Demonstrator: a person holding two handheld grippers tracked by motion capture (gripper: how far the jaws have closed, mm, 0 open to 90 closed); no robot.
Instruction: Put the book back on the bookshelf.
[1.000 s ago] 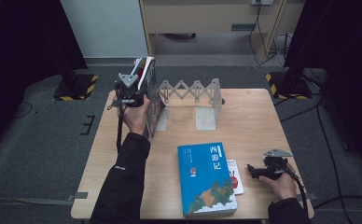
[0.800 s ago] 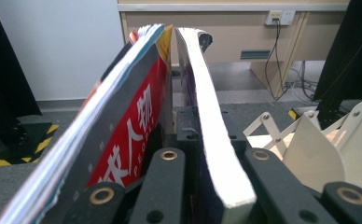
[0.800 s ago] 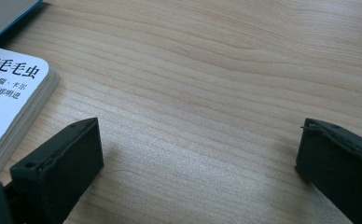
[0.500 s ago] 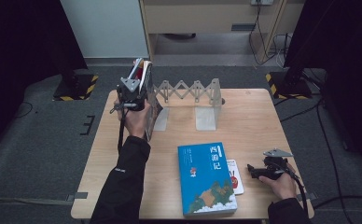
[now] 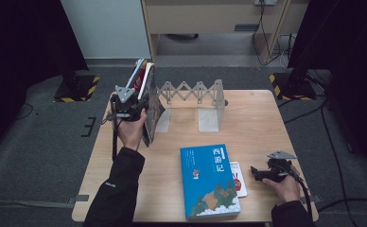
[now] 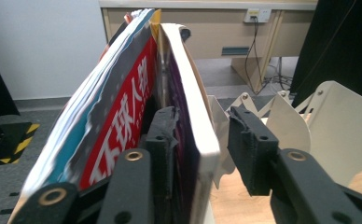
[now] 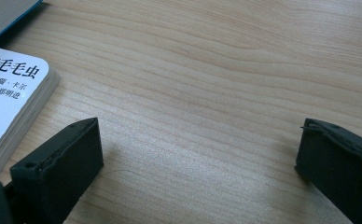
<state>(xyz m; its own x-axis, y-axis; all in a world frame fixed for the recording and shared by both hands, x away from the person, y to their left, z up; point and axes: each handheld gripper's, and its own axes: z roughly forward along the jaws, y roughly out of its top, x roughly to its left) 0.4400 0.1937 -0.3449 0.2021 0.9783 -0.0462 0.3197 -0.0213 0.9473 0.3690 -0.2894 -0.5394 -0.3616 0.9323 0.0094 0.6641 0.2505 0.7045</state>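
Already the left hand-held gripper (image 6: 195,140) has just been opening; its jaws stand released around the purple book (image 6: 188,116), 1 jaw wedged between it and the red book (image 6: 123,121), the other clear of the cover. Both lean upright at the left end of the expanding bookrack (image 5: 196,94) on the counter (image 5: 266,123); pulling out carelessly could drag the leaning stack over. The right hand-held gripper (image 5: 259,172) rests released beside the small white book (image 7: 11,98), near the blue book (image 5: 207,179).
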